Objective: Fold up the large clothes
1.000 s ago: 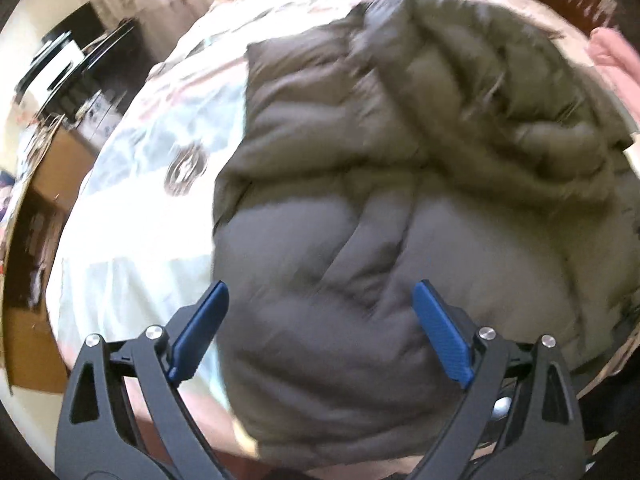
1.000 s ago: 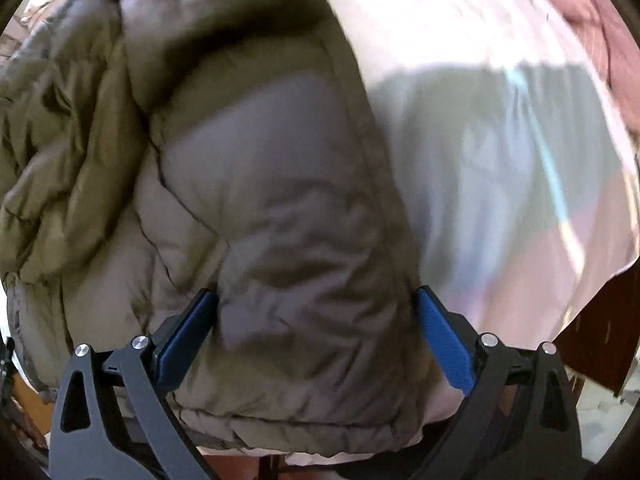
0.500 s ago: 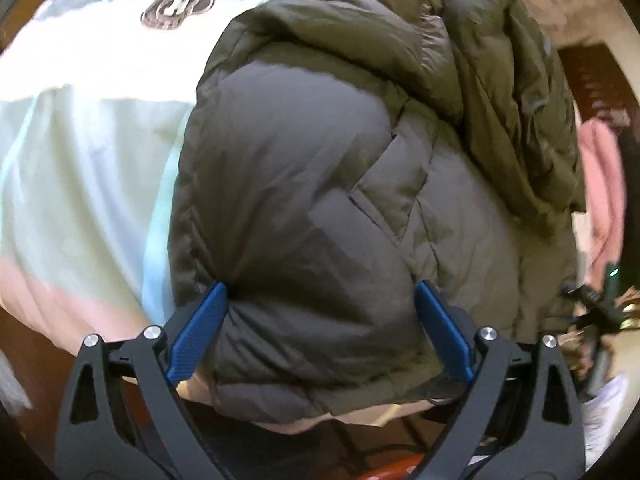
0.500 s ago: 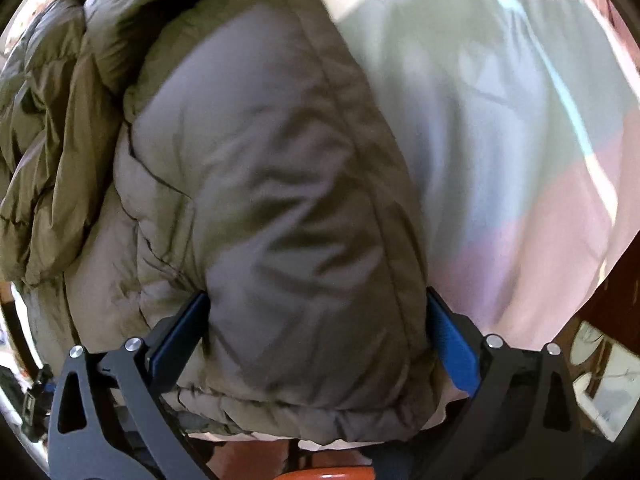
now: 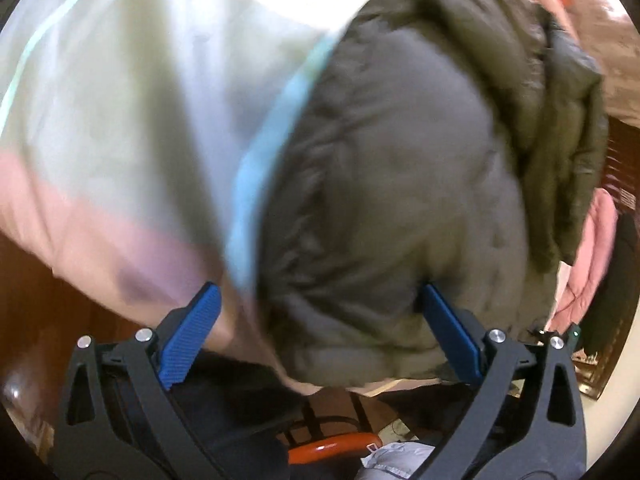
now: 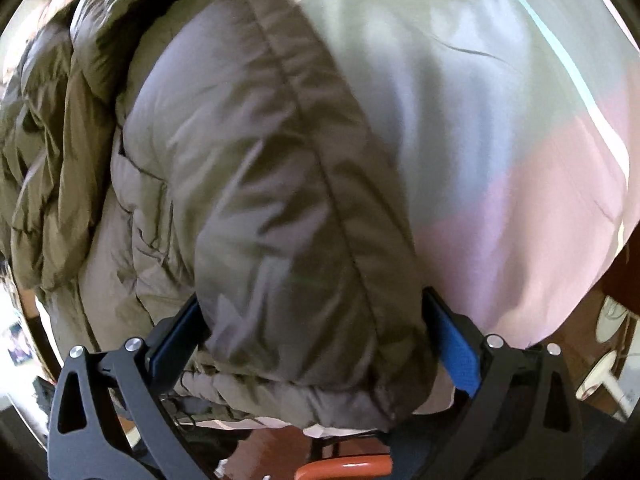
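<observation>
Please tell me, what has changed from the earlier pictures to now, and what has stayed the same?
The left gripper has swung toward the jacket's near side edge; bedcover now fills the left of its view, and its jaws have just been opening, only the right pad touching fabric. The right gripper has come closer over the hem, the jacket bulging between its pads. The jacket stays folded on the bedcover.

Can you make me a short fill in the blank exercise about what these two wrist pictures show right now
1. The garment lying on the pastel bedspread is a puffy, olive-grey ____.
2. In the left wrist view, the left tool has its blue pads spread ____, one pad clear of the fabric.
3. The padded hem of the garment bulges between the pads of the ____ tool.
4. Below the bed edge, a curved bar is coloured ____.

Missing words: jacket; wide; right; orange
</observation>
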Demonstrator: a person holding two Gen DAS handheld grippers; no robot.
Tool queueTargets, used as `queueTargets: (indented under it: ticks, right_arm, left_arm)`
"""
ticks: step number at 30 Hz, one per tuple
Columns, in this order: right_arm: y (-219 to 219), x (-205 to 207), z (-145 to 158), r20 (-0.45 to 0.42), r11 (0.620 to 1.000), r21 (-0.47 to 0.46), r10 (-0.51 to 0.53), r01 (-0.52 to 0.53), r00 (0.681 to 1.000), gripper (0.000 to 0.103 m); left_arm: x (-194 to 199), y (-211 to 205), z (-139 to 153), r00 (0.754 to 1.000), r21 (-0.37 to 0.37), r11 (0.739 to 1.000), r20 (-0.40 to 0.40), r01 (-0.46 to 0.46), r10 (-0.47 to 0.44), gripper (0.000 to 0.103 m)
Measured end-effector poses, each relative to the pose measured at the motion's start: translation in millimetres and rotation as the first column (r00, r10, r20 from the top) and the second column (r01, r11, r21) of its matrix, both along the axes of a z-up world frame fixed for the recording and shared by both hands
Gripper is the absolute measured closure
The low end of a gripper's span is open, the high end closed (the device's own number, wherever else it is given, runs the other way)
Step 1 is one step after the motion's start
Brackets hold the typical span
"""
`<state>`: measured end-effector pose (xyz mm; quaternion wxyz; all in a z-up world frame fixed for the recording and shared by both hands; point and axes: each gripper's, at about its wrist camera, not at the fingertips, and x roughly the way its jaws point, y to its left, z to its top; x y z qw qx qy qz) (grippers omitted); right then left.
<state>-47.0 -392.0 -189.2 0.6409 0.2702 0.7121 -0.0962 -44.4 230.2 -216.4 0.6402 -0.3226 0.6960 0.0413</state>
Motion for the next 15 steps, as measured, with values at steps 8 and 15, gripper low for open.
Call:
queueTargets:
  ticks: [8, 15]
  right_arm:
    - [15, -7, 1, -0.008, 0.999, 0.013, 0.031, -0.031, 0.999, 0.001]
    - [-4, -15, -3, 0.000, 1.000, 0.016, 0.002, -0.002, 1.000, 0.001]
  left_arm:
    - [12, -12, 10, 0.998, -0.032, 0.998, 0.042, 0.048, -0.047, 0.002]
    - [3, -20, 17, 0.998, -0.061, 0.997, 0.058, 0.042, -0.038, 0.002]
